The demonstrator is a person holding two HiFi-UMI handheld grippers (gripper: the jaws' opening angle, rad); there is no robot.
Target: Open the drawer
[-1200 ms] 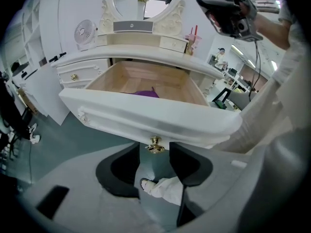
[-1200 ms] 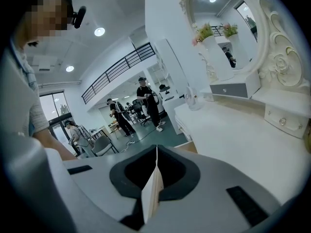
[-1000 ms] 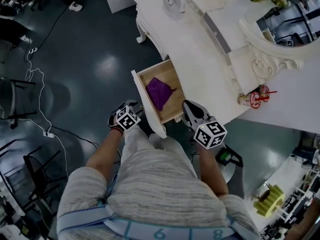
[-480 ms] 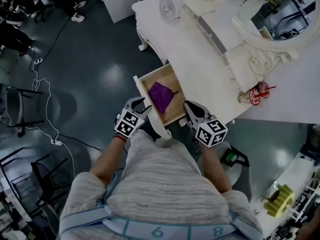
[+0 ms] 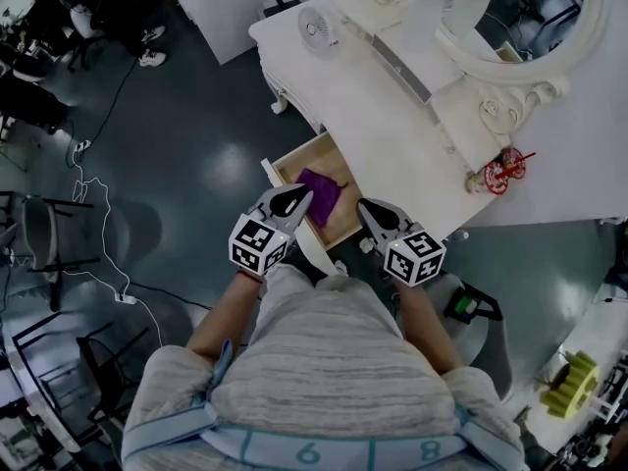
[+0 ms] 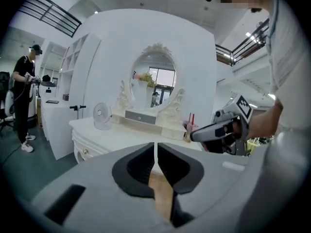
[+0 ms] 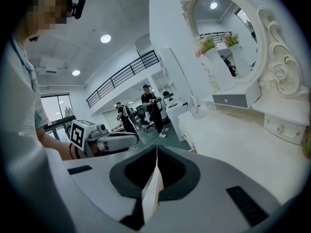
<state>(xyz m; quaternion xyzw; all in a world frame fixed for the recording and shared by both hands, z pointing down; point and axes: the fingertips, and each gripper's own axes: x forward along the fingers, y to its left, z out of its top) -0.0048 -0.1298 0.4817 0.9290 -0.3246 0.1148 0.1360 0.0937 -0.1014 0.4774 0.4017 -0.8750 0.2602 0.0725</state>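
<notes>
The white dressing table point(image 5: 392, 130) has its wooden drawer point(image 5: 298, 155) pulled out toward me, with a purple cloth point(image 5: 320, 190) lying inside. My left gripper point(image 5: 299, 197) hangs over the drawer's near left corner, lifted off the front panel. Its jaws are closing with nothing between them, and the left gripper view point(image 6: 155, 148) shows them nearly touching. My right gripper point(image 5: 365, 208) stays beside the drawer's right side, under the table edge, shut and empty point(image 7: 156, 153). Each gripper shows in the other's view: the right gripper point(image 6: 218, 130) and the left gripper point(image 7: 109, 142).
On the tabletop stand a small fan point(image 5: 316, 27), an oval mirror point(image 5: 520, 18) with little drawers and a red ornament point(image 5: 500, 173). Cables point(image 5: 96, 229) trail over the dark floor at left, near chairs. People stand in the background point(image 7: 151, 106).
The left gripper has risen from beside the drawer front to above the drawer's corner, and its jaws went from wide open to nearly closed. The right gripper has stayed put.
</notes>
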